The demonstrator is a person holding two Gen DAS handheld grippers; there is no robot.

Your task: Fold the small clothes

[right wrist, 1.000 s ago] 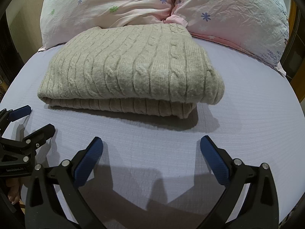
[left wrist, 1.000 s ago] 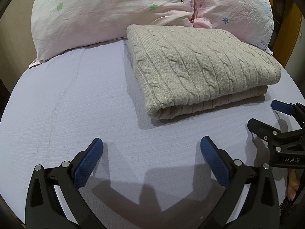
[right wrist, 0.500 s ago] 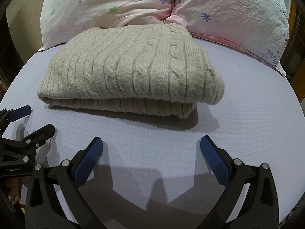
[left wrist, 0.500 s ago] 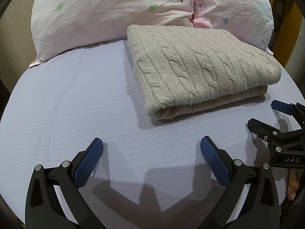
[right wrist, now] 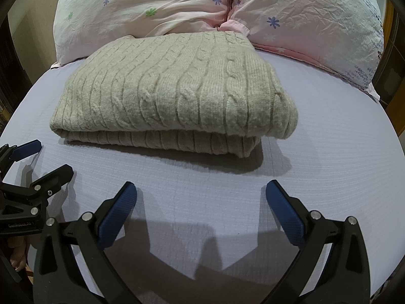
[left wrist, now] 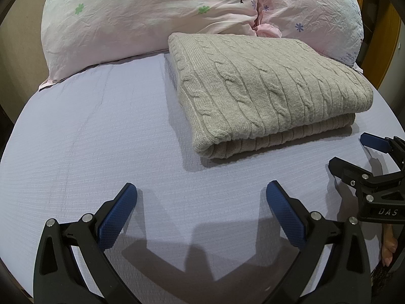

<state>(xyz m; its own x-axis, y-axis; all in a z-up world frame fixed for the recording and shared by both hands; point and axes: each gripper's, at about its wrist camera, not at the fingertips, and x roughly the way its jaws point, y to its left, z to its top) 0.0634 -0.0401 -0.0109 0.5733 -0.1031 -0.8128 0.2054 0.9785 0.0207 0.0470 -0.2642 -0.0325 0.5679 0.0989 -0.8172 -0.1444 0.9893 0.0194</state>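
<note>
Both sets of jaws are standing wide apart, gripping nothing: the left gripper and the right gripper are hovering side by side over the near part of the lavender sheet, casting forked shadows on it. Just beyond them the beige cable-knit sweater is lying folded into a thick rectangle, its folded edge facing the grippers, nothing standing between. Behind it two pink floral pillows are leaning side by side, the sweater's far edge touching them.
</note>
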